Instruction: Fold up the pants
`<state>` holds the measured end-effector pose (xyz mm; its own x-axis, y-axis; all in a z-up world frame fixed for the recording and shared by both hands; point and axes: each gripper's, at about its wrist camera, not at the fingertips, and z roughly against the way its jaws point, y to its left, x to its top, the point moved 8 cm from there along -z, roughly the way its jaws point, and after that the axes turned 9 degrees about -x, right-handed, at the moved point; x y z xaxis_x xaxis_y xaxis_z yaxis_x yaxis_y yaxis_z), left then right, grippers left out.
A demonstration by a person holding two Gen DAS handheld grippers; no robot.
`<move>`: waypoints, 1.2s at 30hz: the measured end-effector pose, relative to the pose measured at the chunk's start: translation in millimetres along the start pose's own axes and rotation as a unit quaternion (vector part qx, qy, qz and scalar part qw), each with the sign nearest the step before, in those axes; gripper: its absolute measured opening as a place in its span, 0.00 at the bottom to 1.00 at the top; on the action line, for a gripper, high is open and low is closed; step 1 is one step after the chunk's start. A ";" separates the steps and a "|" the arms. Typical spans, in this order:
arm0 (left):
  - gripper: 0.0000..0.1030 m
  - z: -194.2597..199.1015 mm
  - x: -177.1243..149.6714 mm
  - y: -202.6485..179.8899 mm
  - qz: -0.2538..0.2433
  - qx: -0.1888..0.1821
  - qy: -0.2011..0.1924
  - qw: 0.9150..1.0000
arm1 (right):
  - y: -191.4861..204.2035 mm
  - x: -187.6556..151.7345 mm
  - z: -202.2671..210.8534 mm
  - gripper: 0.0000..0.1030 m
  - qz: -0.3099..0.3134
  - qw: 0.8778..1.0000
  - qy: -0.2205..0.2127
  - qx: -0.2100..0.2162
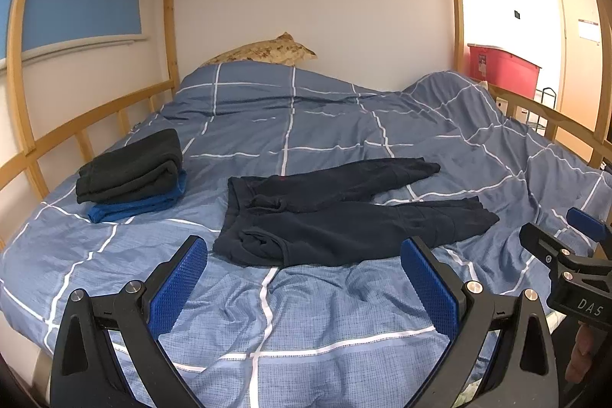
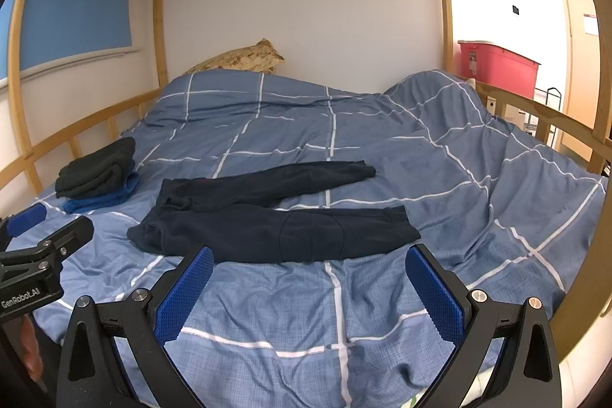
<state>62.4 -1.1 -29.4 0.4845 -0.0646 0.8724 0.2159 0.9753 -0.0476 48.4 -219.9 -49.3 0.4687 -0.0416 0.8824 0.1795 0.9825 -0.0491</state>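
Left gripper (image 1: 304, 276) and right gripper (image 2: 310, 283): fingers spread wide, empty. Pants (image 1: 344, 213) lie just ahead on the duvet (image 1: 306, 331), legs splayed, waistband bunched leftward. Risk: pinching the duvet along with the fabric; bunched waistband folding crooked.

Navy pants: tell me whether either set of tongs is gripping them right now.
No. The navy pants lie spread on the duvet, apart from the open left tongs and right tongs.
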 end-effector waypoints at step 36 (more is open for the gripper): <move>1.00 6.6 5.0 -5.9 -0.003 -0.003 -0.012 1.000 | 1.4 1.0 2.1 0.99 -0.002 1.000 0.001 0.002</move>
<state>57.9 -5.8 -21.6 0.4635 -0.0657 0.8837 0.2231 0.9738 -0.0446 47.3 -218.2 -47.5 0.4689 -0.0455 0.8821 0.1771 0.9832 -0.0435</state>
